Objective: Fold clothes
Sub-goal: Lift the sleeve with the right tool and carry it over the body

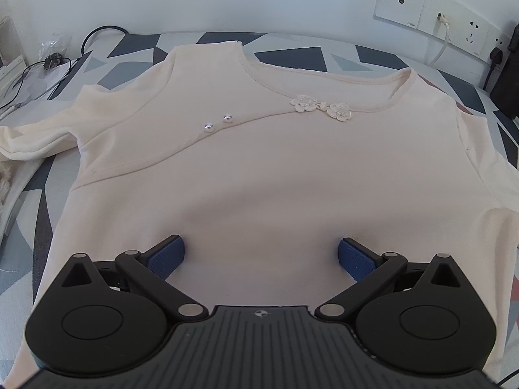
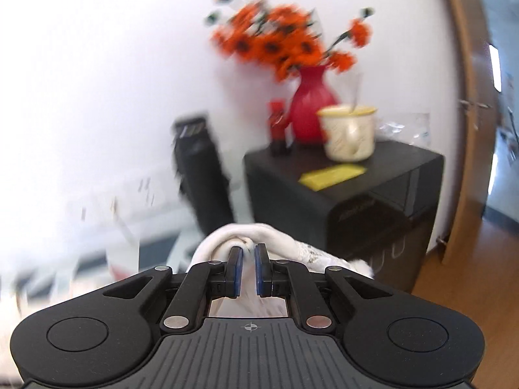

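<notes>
A cream long-sleeved top point(image 1: 259, 168) lies flat, front up, on a patterned bed cover point(image 1: 292, 52). It has two pearl buttons point(image 1: 219, 122) and a flower clasp point(image 1: 321, 107) below the neckline. My left gripper point(image 1: 261, 256) hovers open over the lower middle of the top, blue pads wide apart, nothing between them. In the right wrist view my right gripper point(image 2: 248, 253) is shut on a bunched fold of cream fabric point(image 2: 240, 233), lifted off the bed and pointing toward the wall; the picture is blurred. Whether that fabric is the top's sleeve cannot be told.
Wall sockets with a white cable point(image 1: 444, 32) sit at the back right, loose black cables point(image 1: 55, 61) at the back left. A black cabinet point(image 2: 356, 201) carries a red vase of orange flowers point(image 2: 311, 103), a cream mug point(image 2: 350, 133) and a yellow card. A wooden door frame point(image 2: 464, 97) stands right.
</notes>
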Tool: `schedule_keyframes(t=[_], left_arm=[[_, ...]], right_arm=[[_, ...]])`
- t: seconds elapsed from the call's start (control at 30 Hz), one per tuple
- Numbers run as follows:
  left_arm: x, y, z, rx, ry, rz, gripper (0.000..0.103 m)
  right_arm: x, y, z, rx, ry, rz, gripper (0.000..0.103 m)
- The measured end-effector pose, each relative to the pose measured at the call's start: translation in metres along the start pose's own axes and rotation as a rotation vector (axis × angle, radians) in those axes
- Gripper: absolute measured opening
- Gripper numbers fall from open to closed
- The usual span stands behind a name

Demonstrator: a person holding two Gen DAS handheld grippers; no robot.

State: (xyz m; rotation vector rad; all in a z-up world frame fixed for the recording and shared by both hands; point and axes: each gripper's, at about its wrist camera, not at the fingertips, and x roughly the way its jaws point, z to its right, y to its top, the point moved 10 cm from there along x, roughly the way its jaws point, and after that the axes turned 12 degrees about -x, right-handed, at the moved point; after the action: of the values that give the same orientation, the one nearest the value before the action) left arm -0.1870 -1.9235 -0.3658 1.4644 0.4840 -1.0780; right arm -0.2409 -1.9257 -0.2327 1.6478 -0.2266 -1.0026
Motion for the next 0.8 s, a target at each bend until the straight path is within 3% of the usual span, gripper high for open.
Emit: schedule_keyframes(t=[0.17, 0.27, 0.3, 0.37, 0.43, 0.63, 0.8], left_arm=[[-0.003, -0.002, -0.001, 0.049, -0.024, -0.044, 0.103], [-0.009, -0.010, -0.007, 0.083, -0.037, -0.076, 0.103], [-0.012, -0.014, -0.010, 0.093, -0.041, -0.077, 0.103], [-0.018, -0.022, -0.016, 0.114, -0.048, -0.069, 0.103], [-0.023, -0.029, -0.018, 0.126, -0.058, -0.059, 0.103], [-0.026, -0.032, -0.020, 0.123, -0.054, -0.065, 0.103], [-0.033, -0.040, -0.023, 0.120, -0.044, -0.082, 0.103]], right_arm=[[0.023, -0.095, -0.012, 0.046, 0.026, -0.245, 0.006], [0.022, -0.132, -0.018, 0.077, 0.054, -0.332, 0.011], [0.018, -0.136, -0.018, 0.091, 0.065, -0.332, 0.014], [0.008, -0.133, -0.006, 0.149, 0.073, -0.295, 0.031], [-0.001, -0.124, 0.012, 0.232, 0.069, -0.251, 0.056], [-0.006, -0.093, 0.098, 0.700, 0.137, -0.090, 0.089], [0.034, -0.092, 0.128, 0.983, 0.254, -0.129, 0.088]])
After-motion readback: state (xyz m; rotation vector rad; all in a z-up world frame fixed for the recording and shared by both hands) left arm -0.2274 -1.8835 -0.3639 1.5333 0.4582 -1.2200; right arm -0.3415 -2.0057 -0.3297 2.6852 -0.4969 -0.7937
